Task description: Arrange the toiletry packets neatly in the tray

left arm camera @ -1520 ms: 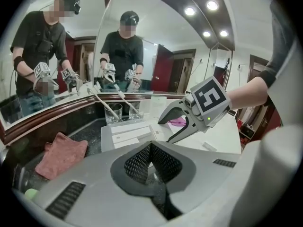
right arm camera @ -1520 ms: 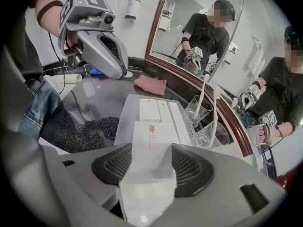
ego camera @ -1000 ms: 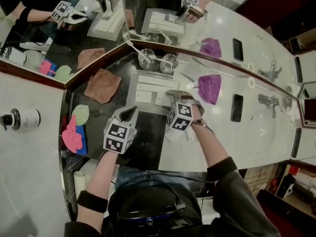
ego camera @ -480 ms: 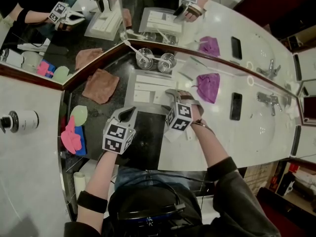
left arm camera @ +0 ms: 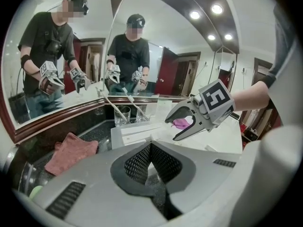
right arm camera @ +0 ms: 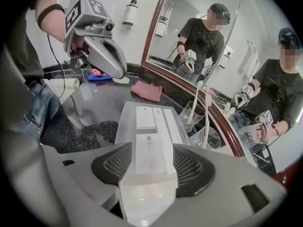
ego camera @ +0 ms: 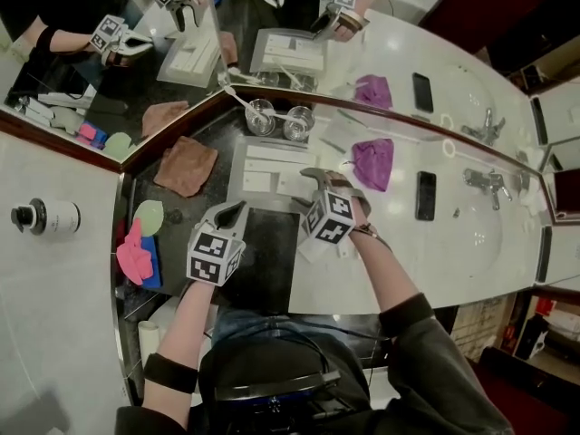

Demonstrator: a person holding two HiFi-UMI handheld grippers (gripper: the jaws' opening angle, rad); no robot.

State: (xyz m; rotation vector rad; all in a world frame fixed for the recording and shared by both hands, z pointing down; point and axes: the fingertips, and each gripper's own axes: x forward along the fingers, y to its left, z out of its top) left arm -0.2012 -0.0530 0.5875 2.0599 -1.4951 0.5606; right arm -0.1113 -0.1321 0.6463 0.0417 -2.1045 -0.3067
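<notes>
**Item: right gripper** (right arm camera: 151, 148). We are clamping a flat white packet (right arm camera: 151, 162) between its jaws, long side running away from us, and holding it above the near end of the tray (right arm camera: 124, 126).

**Item: left gripper** (left arm camera: 150, 143). We are keeping it closed and empty over the dark counter, beside the tray.

**Item: tray contents.** A square packet (right arm camera: 145, 117) and two narrow packets (right arm camera: 165, 122) are lying side by side at the far end, leaving bare floor nearer us.

**Handling note.** We are judging that the held packet belongs in that bare space. We should be squaring its edges with the row, lowering it flat and releasing only once it rests, while staying clear of the two glasses (right arm camera: 191, 113) just beyond the tray.

**Not legible.** In the head view the right gripper (ego camera: 317, 184) is covering its packet. The packet in turn is hiding the tray's near edge in the right gripper view. The print is too small to read. White pieces under the hand may be more packets, though we cannot tell.
</notes>
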